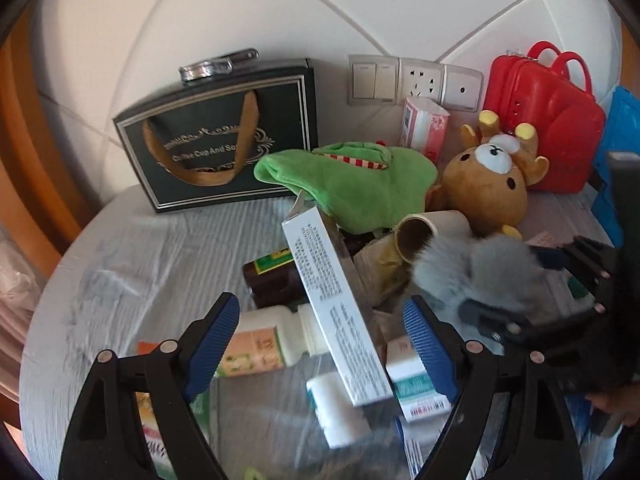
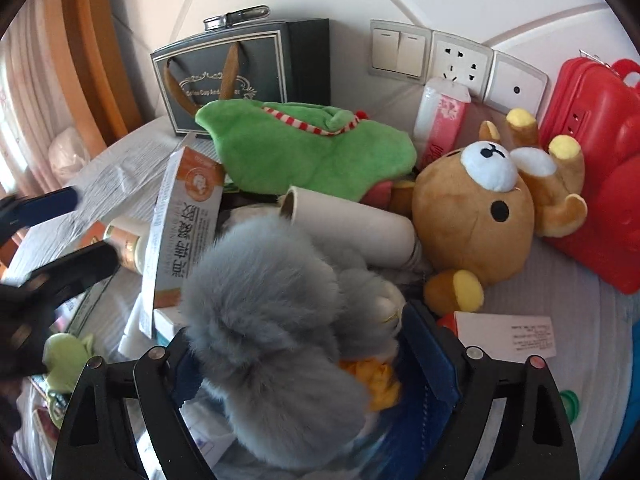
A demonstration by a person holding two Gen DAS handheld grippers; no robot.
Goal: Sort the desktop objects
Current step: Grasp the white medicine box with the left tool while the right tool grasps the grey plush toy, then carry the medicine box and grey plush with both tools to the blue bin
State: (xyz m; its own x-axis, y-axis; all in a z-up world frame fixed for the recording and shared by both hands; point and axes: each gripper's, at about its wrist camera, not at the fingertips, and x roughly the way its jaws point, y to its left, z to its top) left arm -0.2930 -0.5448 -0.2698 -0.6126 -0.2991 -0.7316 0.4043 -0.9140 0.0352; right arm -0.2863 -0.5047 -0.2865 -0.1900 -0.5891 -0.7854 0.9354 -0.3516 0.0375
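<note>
My left gripper [image 1: 324, 332] is open above a pile of medicine boxes; a long white box [image 1: 336, 312] stands tilted between its blue pads, not gripped. A white bottle [image 1: 264, 344] and a brown bottle [image 1: 276, 280] lie under it. My right gripper [image 2: 304, 344] is shut on a grey furry plush toy [image 2: 280, 320], which also shows in the left wrist view [image 1: 480, 276]. A brown bear plush [image 2: 480, 216], a green plush [image 2: 312, 148] and a cardboard tube [image 2: 352, 224] lie behind.
A dark gift bag [image 1: 216, 140] with a steel flask on top stands at the back left against the wall. A red toy case [image 2: 600, 168], a tissue pack [image 2: 440, 120] and wall sockets [image 2: 460, 60] are at the back right. A white card [image 2: 508, 336] lies right.
</note>
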